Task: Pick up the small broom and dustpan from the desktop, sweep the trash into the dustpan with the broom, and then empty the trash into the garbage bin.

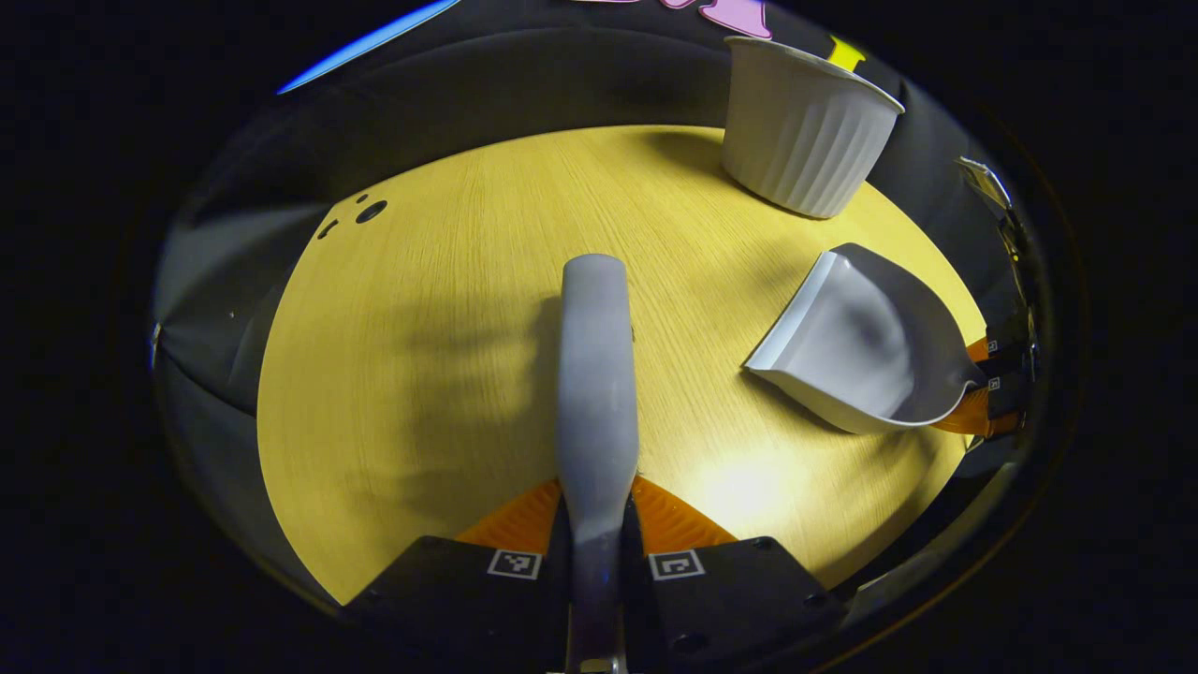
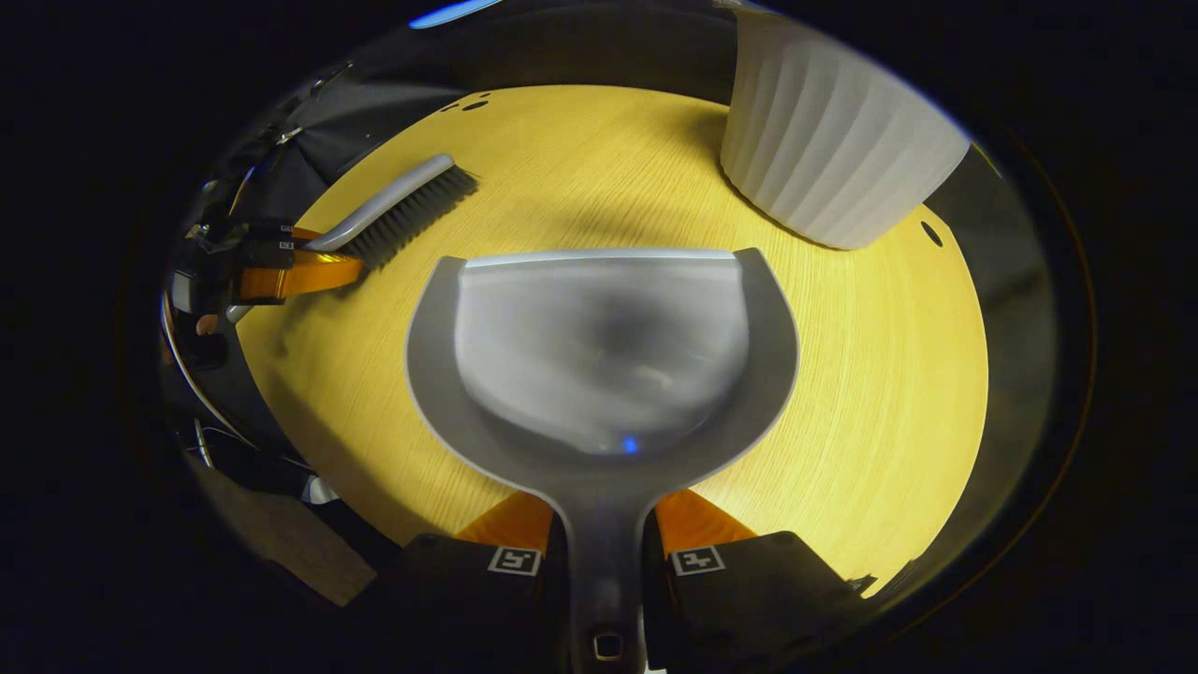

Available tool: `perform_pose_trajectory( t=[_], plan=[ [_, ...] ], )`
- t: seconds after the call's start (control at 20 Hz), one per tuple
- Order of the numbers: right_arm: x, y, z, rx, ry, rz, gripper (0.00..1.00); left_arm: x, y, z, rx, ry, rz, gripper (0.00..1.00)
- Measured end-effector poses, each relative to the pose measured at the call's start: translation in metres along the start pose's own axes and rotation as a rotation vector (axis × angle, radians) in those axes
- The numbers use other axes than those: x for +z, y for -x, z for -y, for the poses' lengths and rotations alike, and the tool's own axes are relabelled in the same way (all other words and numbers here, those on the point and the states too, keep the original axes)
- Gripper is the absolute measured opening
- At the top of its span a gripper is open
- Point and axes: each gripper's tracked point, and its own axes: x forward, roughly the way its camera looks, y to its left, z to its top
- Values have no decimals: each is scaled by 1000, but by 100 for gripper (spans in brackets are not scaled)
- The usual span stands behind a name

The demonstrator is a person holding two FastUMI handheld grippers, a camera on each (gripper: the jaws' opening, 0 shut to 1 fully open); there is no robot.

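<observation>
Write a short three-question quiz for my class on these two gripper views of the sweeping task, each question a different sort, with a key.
1. True or false: the dustpan has visible trash in it.
2. Which gripper holds the broom? A left gripper B right gripper
3. Fill in: the ribbed white bin stands on the ____ tabletop.

Key: 1 false, its pan looks empty. 2 A; the right gripper holds the dustpan's handle. 3 yellow wood-grain.
</observation>
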Motion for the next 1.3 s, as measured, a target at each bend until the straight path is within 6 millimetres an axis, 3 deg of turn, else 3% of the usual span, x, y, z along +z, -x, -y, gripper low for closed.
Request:
perform_pose_trajectory(
  t=[0.1, 0.2, 0.3, 0.35, 0.4, 0.5, 0.65, 0.7, 0.75, 0.8, 0.85, 1.0, 1.05, 1.15, 1.2, 1.25, 1.3],
  plan=[
    [-2, 0, 0, -6, 10, -2, 36, 2, -2, 0, 12, -8, 0, 24],
    [-2, -1, 0, -5, 13, -1, 36, 3, -3, -1, 21, -16, -3, 31],
    [-3, -1, 0, -5, 5, -5, 36, 4, -4, -2, 28, -24, -9, 29],
    [-3, 0, -1, -4, 2, -6, 42, 4, -4, -2, 28, -31, -12, 29],
    [-2, 0, -1, -4, 1, -6, 37, 5, -3, -1, 27, -40, -14, 30],
    [-2, -1, 0, -6, 2, -7, 37, 7, -2, 0, 21, -56, -17, 31],
    [-2, 0, -1, 0, -10, -11, 38, 11, 4, 3, 13, -58, -12, 36],
    [-2, 2, -1, 5, -16, -10, 39, 13, 6, 3, 9, -56, -9, 41],
    [-2, 4, -1, 13, -20, -8, 39, 13, 9, 4, 7, -55, -6, 39],
    [-1, 7, -1, 16, -28, 2, 47, 16, 13, 5, 3, -55, -2, 48],
    [-1, 10, -1, 19, -37, 4, 44, 17, 17, 5, 4, -58, 2, 51],
    [0, 28, 0, 37, -71, 17, 45, 26, 31, 5, 14, -67, 30, 56],
    [1, 36, 0, 43, -81, 30, 51, 28, 36, 6, 15, -66, 43, 56],
    [7, 61, 5, 33, -85, 77, 49, 36, 50, 7, 20, -56, 75, 59],
    [15, 72, 8, 24, -83, 118, 61, 42, 58, 7, 24, -51, 98, 59],
    [25, 84, 13, 10, -79, 164, 52, 48, 67, 7, 28, -45, 125, 59],
    [32, 96, 17, -4, -73, 210, 51, 57, 76, 9, 32, -39, 158, 59]
  ],
)
